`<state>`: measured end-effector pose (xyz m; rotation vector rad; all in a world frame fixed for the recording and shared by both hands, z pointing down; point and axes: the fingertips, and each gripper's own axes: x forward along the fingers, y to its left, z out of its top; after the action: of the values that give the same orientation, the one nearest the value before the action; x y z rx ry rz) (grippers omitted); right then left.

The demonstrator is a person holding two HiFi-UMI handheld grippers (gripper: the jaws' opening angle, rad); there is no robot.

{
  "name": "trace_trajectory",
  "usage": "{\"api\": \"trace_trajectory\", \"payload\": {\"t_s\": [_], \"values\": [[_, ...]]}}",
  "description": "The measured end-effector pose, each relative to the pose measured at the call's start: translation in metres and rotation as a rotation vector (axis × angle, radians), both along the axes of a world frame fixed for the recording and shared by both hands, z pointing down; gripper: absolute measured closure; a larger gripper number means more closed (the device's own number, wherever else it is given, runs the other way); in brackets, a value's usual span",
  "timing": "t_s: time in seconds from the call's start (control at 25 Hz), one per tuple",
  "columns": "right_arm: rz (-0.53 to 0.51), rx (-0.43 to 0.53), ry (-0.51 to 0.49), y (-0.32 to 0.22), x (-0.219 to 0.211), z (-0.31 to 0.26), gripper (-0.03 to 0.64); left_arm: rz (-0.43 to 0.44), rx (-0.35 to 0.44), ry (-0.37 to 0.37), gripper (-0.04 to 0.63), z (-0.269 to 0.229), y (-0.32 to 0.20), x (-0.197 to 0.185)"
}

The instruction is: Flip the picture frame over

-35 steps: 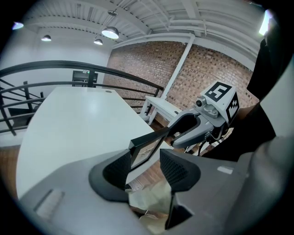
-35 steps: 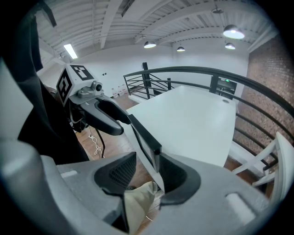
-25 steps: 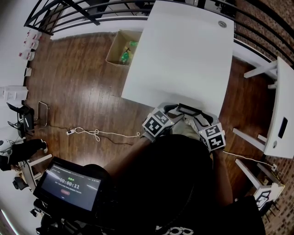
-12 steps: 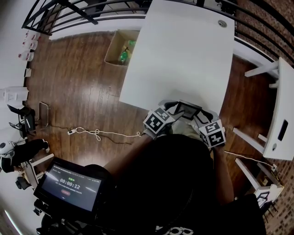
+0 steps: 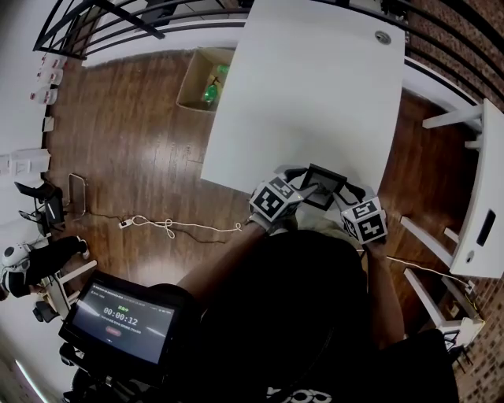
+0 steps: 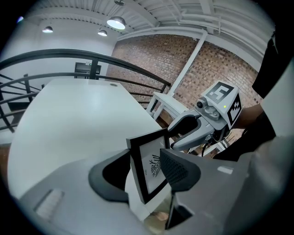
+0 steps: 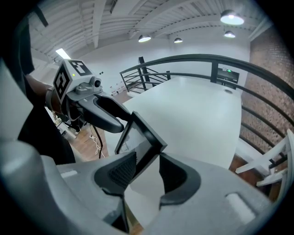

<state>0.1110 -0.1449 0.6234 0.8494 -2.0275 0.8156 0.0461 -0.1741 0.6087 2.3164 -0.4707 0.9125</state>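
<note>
A black picture frame point(image 5: 324, 186) with a white print hangs tilted over the near edge of the white table point(image 5: 315, 86), held from both sides. My left gripper point(image 5: 305, 190) is shut on its left edge; in the left gripper view the frame point(image 6: 148, 161) stands on edge between the jaws of that gripper point(image 6: 146, 173), its printed face turned right. My right gripper point(image 5: 344, 194) is shut on the opposite edge. From the right gripper view, the frame point(image 7: 139, 136) slants up to the left from this gripper point(image 7: 148, 173), its glass side facing left.
A cardboard box point(image 5: 206, 80) with green bottles sits on the wood floor left of the table. A white cable point(image 5: 169, 228) lies on the floor. A second white table point(image 5: 487, 197) stands at the right. A black railing point(image 5: 118, 20) runs behind.
Both grippers have carried the frame a little forward and up from the table's near edge, and the frame has tilted more steeply.
</note>
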Motion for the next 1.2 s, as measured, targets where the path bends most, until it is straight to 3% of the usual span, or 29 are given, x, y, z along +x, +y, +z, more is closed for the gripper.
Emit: {"api": "trace_trajectory", "payload": {"t_s": [1.2], "values": [[0.008,-0.137,-0.030,-0.041,0.006,0.051,0.472,-0.024,-0.112,-0.104,0.391,0.055,-0.030,0.003]]}}
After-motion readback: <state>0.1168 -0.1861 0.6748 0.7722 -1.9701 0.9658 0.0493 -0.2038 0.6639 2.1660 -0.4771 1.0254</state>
